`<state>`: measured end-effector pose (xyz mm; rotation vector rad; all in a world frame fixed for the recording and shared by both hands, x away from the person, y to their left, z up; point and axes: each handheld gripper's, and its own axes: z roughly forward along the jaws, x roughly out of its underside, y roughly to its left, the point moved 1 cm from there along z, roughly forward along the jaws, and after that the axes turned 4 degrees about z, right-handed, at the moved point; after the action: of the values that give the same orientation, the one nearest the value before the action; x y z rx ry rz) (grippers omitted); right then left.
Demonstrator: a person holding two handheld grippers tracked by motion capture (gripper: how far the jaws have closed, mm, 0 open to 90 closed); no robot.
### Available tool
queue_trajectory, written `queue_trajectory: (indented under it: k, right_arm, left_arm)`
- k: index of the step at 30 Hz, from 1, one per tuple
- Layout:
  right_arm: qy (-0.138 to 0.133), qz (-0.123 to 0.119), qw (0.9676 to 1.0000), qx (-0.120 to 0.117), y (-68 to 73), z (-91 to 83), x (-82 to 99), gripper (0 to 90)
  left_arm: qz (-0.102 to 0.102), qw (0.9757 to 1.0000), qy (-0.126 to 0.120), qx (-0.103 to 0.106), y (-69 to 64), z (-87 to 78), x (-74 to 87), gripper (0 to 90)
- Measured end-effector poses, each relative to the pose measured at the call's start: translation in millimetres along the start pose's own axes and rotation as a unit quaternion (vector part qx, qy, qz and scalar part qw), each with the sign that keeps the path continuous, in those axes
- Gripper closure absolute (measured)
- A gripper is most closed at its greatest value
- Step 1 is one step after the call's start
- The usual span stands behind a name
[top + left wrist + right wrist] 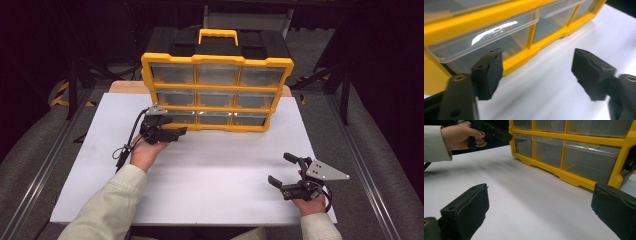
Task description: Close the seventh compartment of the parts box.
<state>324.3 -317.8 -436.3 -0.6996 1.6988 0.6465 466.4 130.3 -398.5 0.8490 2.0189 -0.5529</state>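
A drawer cabinet stands at the back of the worktop. The left gripper sits just before its bottom-left drawer. The right gripper lies well apart, near the worktop's front right corner.

The right gripper holds its jaws wide apart above the white table. A yellow drawer cabinet with clear drawers stands beyond. At upper left, a hand holds the left gripper near the cabinet's corner.
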Motion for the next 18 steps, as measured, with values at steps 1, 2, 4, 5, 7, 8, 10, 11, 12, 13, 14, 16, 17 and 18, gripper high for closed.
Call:
queue_trajectory:
  k: [1, 2, 4, 5, 7, 8, 10, 11, 12, 13, 14, 16, 17, 18]
  right_arm:
    - [0.0, 0.0, 1.0, 0.0, 0.0, 0.0, -0.1, 1.8]
    - [0.0, -0.001, 1.0, 0.0, 0.1, 0.1, -0.2, 1.8]
    - [-0.001, -0.002, 1.0, 0.001, 0.6, 0.2, -0.1, 1.8]
    - [0.0, -0.002, 1.0, 0.002, 0.7, 0.1, -0.2, 1.8]
    - [0.002, -0.002, 1.0, 0.002, 0.7, -0.4, 0.1, 1.8]
    - [0.0, -0.002, 1.0, 0.002, 0.5, -0.9, 0.3, 1.8]
    - [0.0, 0.0, 1.0, 0.004, 0.4, -2.1, 0.2, 1.8]
    - [0.0, 0.0, 1.0, 0.004, 0.4, -2.1, 0.2, 1.8]
    - [-0.001, -0.001, 1.0, 0.003, 0.2, -2.4, 0.2, 1.8]
    - [-0.001, 0.0, 1.0, 0.003, 0.5, -2.5, 0.4, 1.8]
    - [-0.001, 0.0, 1.0, 0.003, 0.5, -2.5, 0.4, 1.8]
    - [0.0, 0.0, 1.0, 0.004, 0.8, -2.8, 0.3, 1.8]
    - [0.0, 0.0, 1.0, 0.005, 0.8, -2.8, 0.2, 1.8]
    - [0.0, 0.0, 1.0, 0.004, 0.8, -2.8, 0.1, 1.8]
  left_arm:
    - [0.004, 1.0, -0.007, 0.003, -1.9, -4.7, -0.2, 22.1]
    - [0.006, 0.9999, -0.015, 0.003, -3.5, -8.2, -0.4, 19.0]
    - [0.011, 0.9996, -0.026, 0.007, -5.9, -15.7, -0.3, 15.3]
    - [0.014, 0.9994, -0.031, 0.008, -8.0, -19.8, -0.3, 13.9]
    - [0.027, 0.9986, -0.043, 0.016, -11.3, -29.1, 0.1, 10.9]
    - [0.028, 0.9983, -0.048, 0.018, -12.9, -32.7, 0.6, 9.5]
    - [0.032, 0.9974, -0.058, 0.028, -15.5, -41.5, 1.4, 6.5]
    - [0.032, 0.9974, -0.058, 0.028, -15.5, -41.5, 1.4, 5.2]
    - [0.036, 0.9968, -0.065, 0.028, -16.7, -45.8, 1.8, 5.2]
    - [0.042, 0.996, -0.073, 0.028, -18.2, -52.2, 2.5, 2.9]
    - [0.042, 0.996, -0.073, 0.028, -18.2, -52.2, 2.5, 2.3]
    - [0.045, 0.9948, -0.085, 0.031, -19.9, -58.6, 3.9, 1.6]
    - [0.046, 0.9944, -0.089, 0.034, -20.7, -62.5, 5.1, 1.4]
    - [0.044, 0.9942, -0.091, 0.037, -21.4, -65.6, 6.4, 1.1]
